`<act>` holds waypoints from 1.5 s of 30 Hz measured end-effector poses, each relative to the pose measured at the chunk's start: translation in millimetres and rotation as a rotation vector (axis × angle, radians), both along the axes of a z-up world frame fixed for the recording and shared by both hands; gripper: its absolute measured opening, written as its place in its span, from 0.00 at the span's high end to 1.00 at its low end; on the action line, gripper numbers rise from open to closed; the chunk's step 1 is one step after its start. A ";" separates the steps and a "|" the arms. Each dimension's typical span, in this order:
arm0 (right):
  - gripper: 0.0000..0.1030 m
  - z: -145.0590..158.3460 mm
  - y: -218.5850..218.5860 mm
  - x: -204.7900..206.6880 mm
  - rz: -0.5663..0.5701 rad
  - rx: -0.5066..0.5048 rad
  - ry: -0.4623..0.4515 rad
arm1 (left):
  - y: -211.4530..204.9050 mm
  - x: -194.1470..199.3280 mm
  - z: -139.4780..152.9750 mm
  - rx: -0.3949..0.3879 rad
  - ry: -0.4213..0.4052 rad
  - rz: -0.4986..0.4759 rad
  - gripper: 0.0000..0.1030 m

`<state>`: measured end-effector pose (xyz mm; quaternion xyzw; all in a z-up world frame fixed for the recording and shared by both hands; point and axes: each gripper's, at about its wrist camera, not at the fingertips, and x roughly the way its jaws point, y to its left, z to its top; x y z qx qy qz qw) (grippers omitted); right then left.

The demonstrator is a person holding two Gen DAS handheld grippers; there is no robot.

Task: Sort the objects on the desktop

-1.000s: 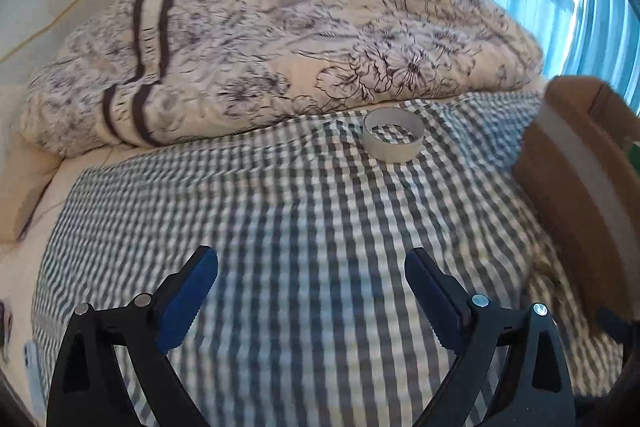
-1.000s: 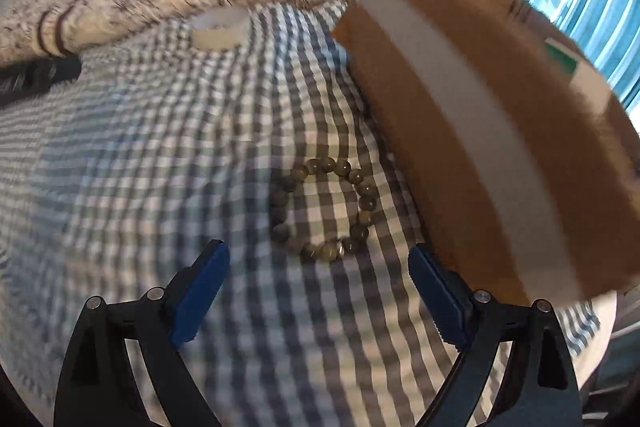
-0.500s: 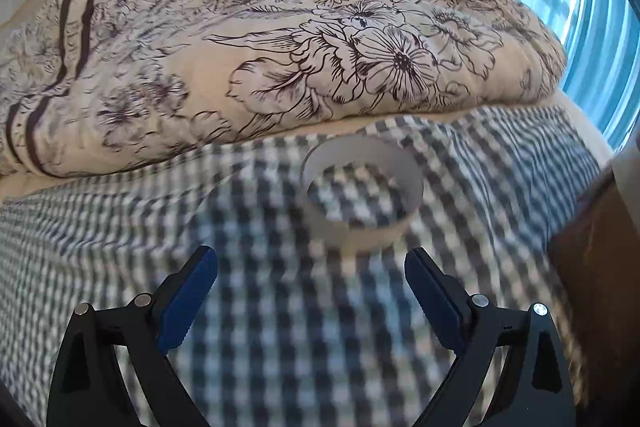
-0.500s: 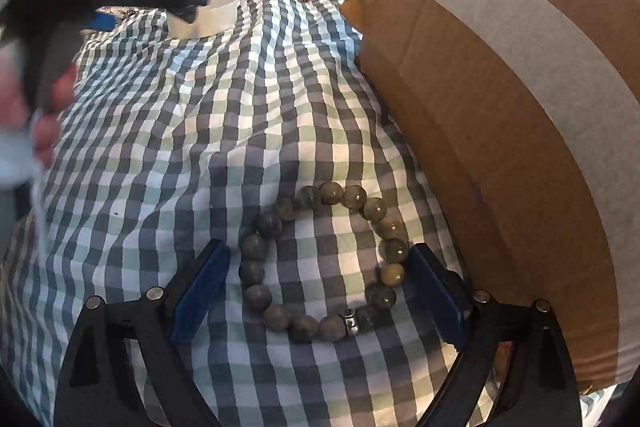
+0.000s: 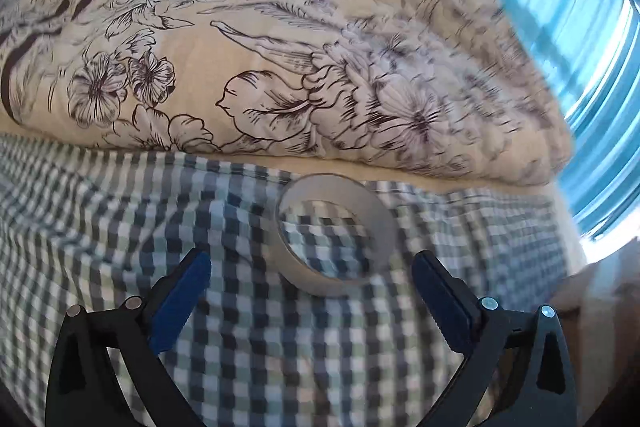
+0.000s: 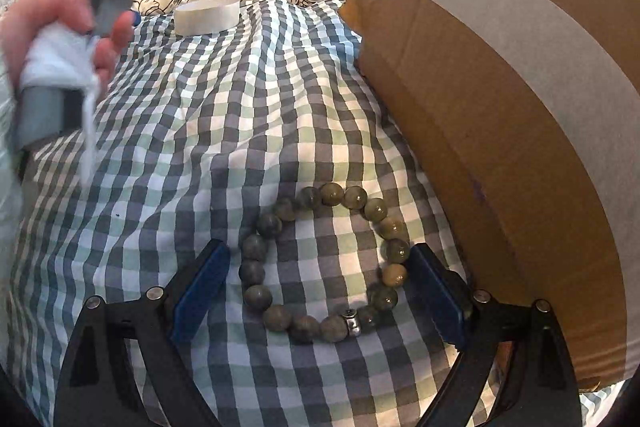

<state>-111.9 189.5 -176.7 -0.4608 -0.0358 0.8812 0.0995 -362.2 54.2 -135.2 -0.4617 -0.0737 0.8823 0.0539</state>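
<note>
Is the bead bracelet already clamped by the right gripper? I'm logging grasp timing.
No: the right gripper is open, its blue pads flanking the bead bracelet, which lies flat on the checked cloth.

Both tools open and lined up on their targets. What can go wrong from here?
1. The bead bracelet lies limp on the soft checked cloth; the right tool straddles it, so closing may pinch fabric or only squash the loop.
2. The tape roll sits slightly right of centre before the left tool, close under the floral duvet; pushing forward may shove it beneath.
3. The cardboard box stands close beside the right tool; a swing could bump it.
</note>
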 end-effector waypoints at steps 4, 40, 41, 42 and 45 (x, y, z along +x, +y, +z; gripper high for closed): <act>0.12 0.6 -0.2 -2.7 0.001 0.000 -0.002 | -3.8 -26.7 -41.2 -0.117 -0.160 0.094 0.10; 0.89 115.9 -6.3 99.7 0.044 -0.098 0.050 | -144.2 317.0 64.6 -0.104 -0.012 0.035 0.91; 0.89 120.2 -4.9 103.4 0.040 -0.099 0.058 | -142.9 319.1 68.8 -0.098 0.006 0.024 0.91; 0.89 124.3 -3.2 106.8 0.038 -0.104 0.064 | -142.9 320.0 71.4 -0.096 0.022 0.019 0.91; 0.89 131.2 1.5 113.8 0.030 -0.121 0.080 | -141.2 310.1 71.0 -0.104 0.044 -0.010 0.86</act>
